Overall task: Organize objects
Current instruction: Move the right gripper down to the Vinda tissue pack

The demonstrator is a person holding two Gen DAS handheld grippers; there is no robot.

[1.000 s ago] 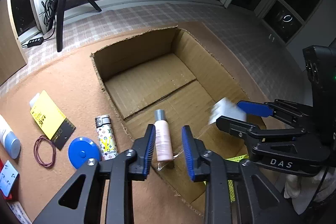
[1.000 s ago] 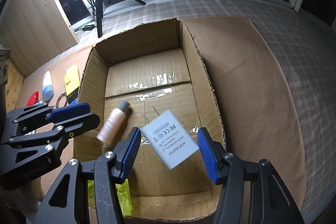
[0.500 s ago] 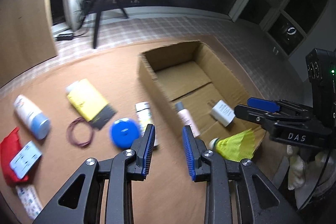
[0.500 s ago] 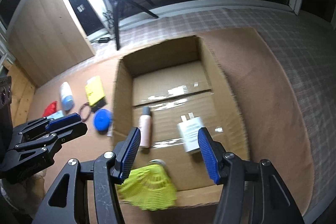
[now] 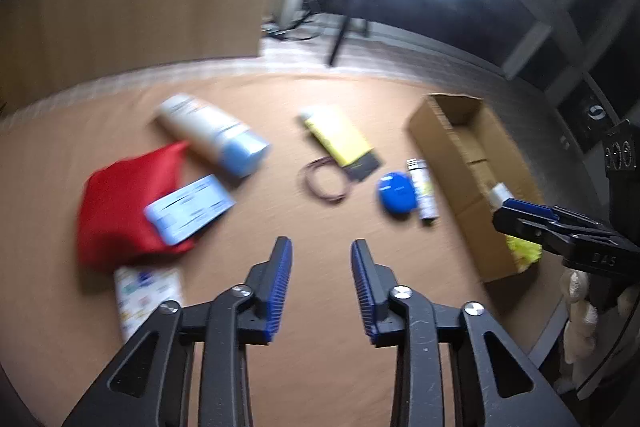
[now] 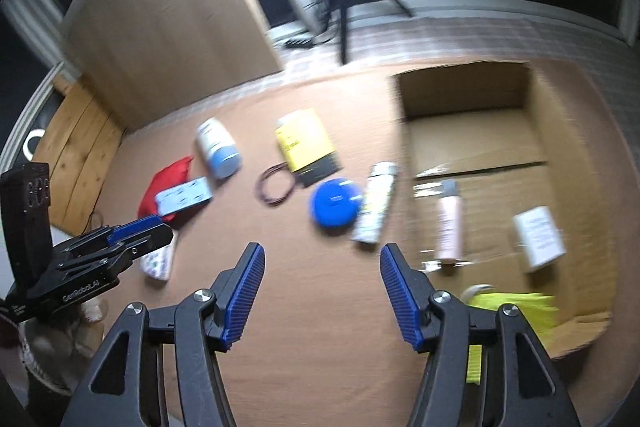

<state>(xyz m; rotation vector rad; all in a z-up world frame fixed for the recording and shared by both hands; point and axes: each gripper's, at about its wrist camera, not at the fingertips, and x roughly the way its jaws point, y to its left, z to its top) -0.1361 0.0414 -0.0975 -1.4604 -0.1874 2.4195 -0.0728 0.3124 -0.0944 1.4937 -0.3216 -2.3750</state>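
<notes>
Left claw (image 5: 321, 255): I see my blue-ribbed pads set a modest way apart with nothing between them; the jaws have just been opening and touch nothing.
Right claw (image 6: 322, 259): mine stands wider, about half spread, also bare; its jaws have just been opening too, with only brown mat between them.
Left hand pose: I have it tilted steeply down over the brown mat (image 5: 280, 211), nose towards the loose items; the right claw's dark frame shows at the far right edge of this view.
Right hand pose: tilted down likewise, over the mat just left of the cardboard box (image 6: 464, 91); the left claw shows at the left edge of this view.
Box contents: a pink bottle (image 6: 449, 227) with a grey cap lies on the box floor, a white adapter (image 6: 539, 241) to its right, a yellow-green mesh bundle (image 6: 520, 307) at the near wall.
Beside the box: a patterned white tube (image 6: 374, 209) lies along the outer left wall, a blue round disc (image 6: 334, 203) touching or just beside it.
Farther left: a yellow packet (image 6: 304, 143) with a dark lower end, a loop of dark red cord (image 6: 276, 185) by its corner, a white bottle with blue cap (image 6: 218, 147).
Leftmost: a red cloth (image 5: 124, 211) with a pale blue card (image 5: 188, 209) lying on it, and a printed white packet (image 5: 146, 293) just below.
Writing: "DAS" on the right claw's frame in the left view, "GenRobot.AI" on the left claw's frame in the right view; item labels are too blurred to read.
</notes>
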